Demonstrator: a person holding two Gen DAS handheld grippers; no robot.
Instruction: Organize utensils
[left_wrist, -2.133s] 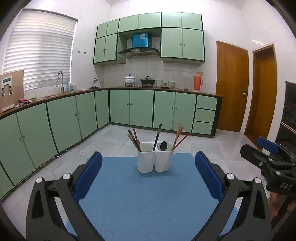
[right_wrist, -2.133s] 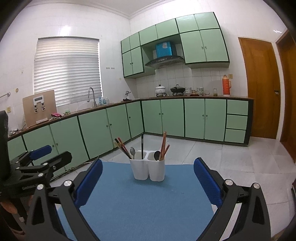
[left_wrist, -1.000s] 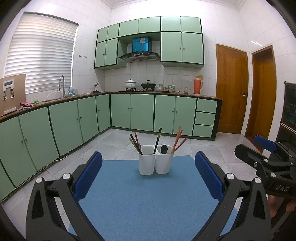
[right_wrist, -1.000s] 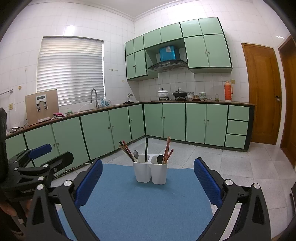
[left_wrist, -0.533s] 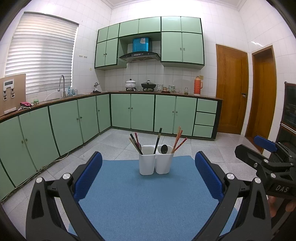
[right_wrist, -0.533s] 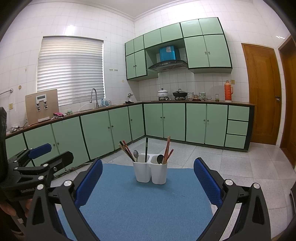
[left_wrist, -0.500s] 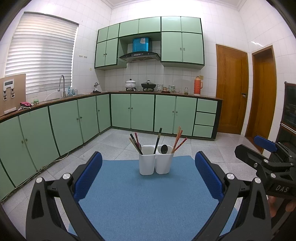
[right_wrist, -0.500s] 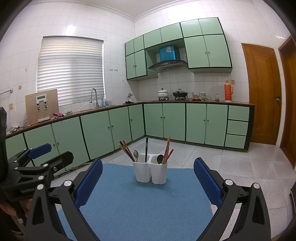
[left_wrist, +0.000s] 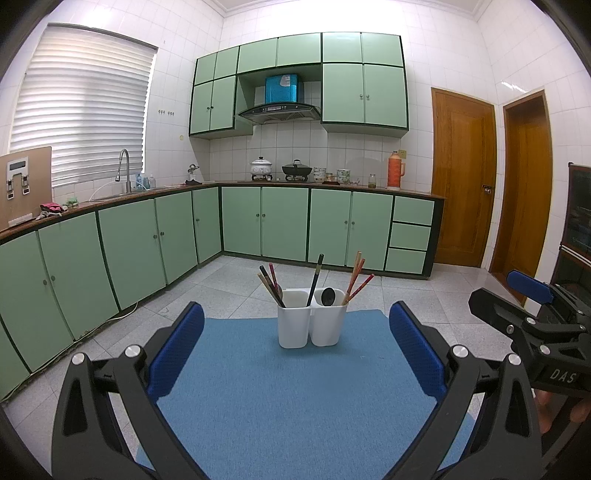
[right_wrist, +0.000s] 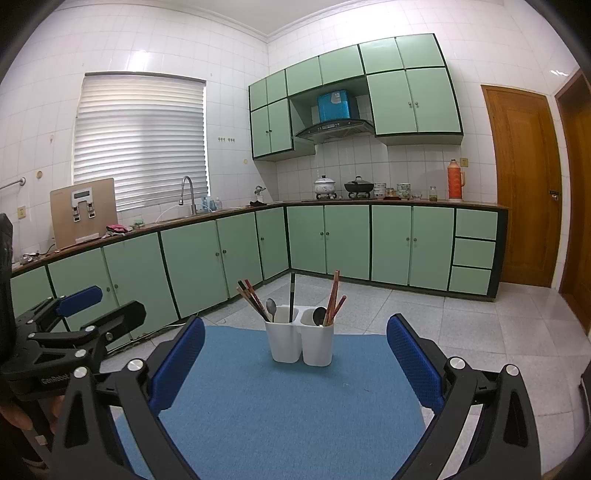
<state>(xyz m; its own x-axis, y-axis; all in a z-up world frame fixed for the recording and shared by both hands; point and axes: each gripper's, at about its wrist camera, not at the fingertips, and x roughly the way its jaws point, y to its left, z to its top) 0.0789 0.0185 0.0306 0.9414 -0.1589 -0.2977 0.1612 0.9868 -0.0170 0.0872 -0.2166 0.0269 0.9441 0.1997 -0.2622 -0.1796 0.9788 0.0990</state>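
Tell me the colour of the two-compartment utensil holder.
White two-compartment utensil holder, clearest in the left wrist view.

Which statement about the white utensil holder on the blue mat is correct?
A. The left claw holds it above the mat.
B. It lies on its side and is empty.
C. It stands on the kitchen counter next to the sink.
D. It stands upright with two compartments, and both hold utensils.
D: the white utensil holder stands upright on the blue mat, chopsticks and spoons in both compartments; the left claw and right claw are open, apart from it.
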